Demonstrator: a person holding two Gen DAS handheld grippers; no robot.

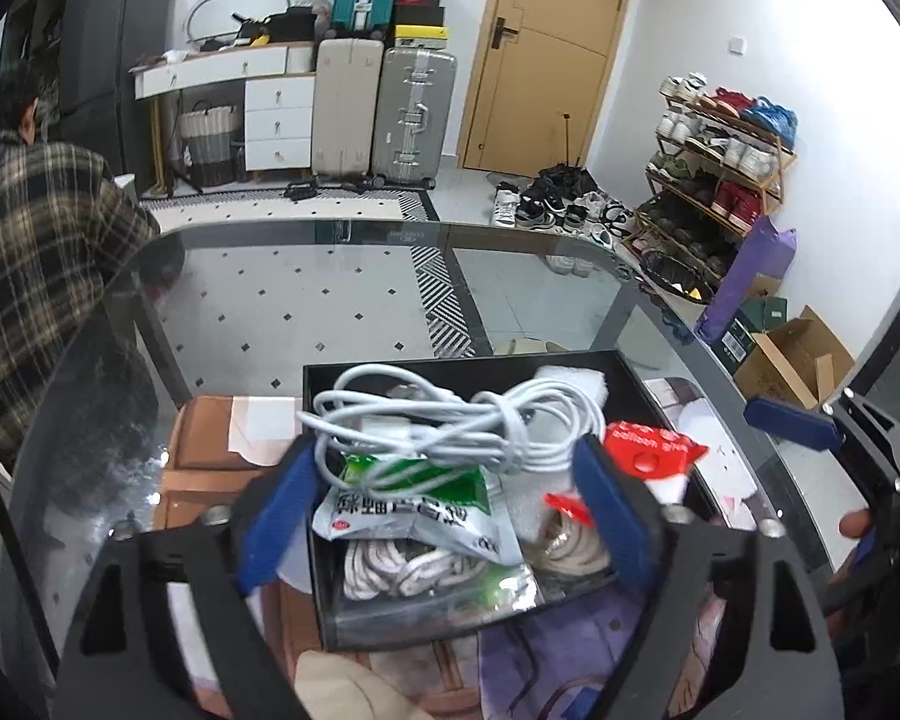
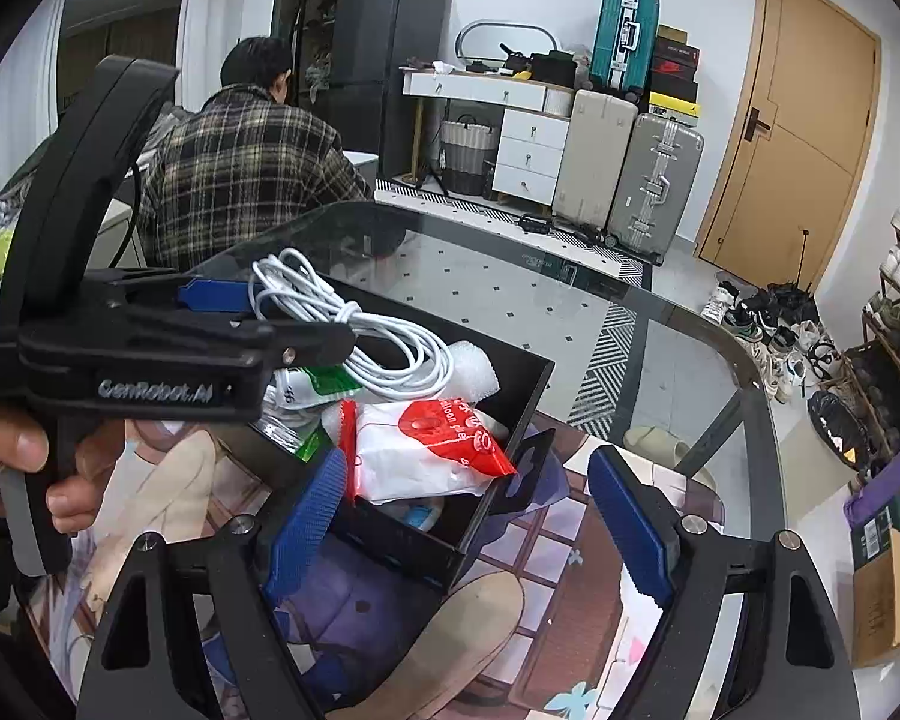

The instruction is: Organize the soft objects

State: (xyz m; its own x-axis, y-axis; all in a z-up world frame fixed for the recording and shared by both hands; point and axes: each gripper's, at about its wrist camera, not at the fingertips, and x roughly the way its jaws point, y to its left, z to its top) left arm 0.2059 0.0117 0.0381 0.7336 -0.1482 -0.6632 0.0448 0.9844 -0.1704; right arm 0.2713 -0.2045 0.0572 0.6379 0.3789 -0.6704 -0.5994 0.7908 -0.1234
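Black box (image 1: 630,372): open-topped, standing on the glass worktop (image 1: 330,276) over a printed mat (image 2: 570,540). Contents heaped above the rim.

Contents, top down:
- White cable (image 1: 450,414), loosely coiled, lying across the heap; loops reach the far-left corner of the box in the right wrist view.
- Green-and-white packet (image 1: 408,498), beneath the cable.
- Red-and-white packet (image 2: 432,450), at the right side, leaning on the wall.
- Pale rope (image 1: 402,567), at the bottom near the front wall.
- White foam piece (image 1: 570,381), at the back.

Risk, judged: the cable sits highest and loosest; a loop could snag on a fingertip and drag the whole coil, or the packets under it, out over the rim. The red-and-white packet looks likeliest to slide off.

Left claw (image 1: 444,510): fingers apart, wide, straddling the front of the heap; holds nothing. Whether a pad touches the cable cannot be told.

Right claw (image 2: 480,528): fingers apart, wide, empty, just beside the near corner of the box; left pad close against the wall, contact uncertain.
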